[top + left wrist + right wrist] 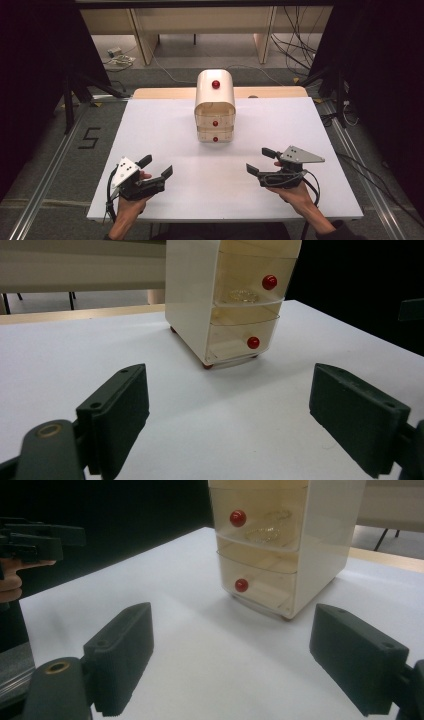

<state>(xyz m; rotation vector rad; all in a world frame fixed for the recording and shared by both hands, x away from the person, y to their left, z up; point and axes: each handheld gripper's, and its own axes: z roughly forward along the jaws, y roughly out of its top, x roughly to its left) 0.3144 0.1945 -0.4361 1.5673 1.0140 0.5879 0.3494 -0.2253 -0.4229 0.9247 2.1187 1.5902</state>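
Note:
A small cream drawer cabinet [215,106] with clear drawer fronts and red knobs stands at the middle back of the white table [165,130]. In the left gripper view the cabinet [195,295] shows a middle drawer [247,287] holding a small clear item, and a bottom drawer [240,340]. The right gripper view shows the same cabinet [320,535] from the other side. My left gripper [156,167] rests open near the front left, nothing between its jaws. My right gripper [261,161] stands open near the front right, also holding nothing. Both are well short of the cabinet.
A wooden table edge [165,93] runs behind the white table. Cables [295,47] and a power strip [120,55] lie on the floor beyond. Dark curtains flank both sides. In the right gripper view the left gripper [35,540] shows at far left.

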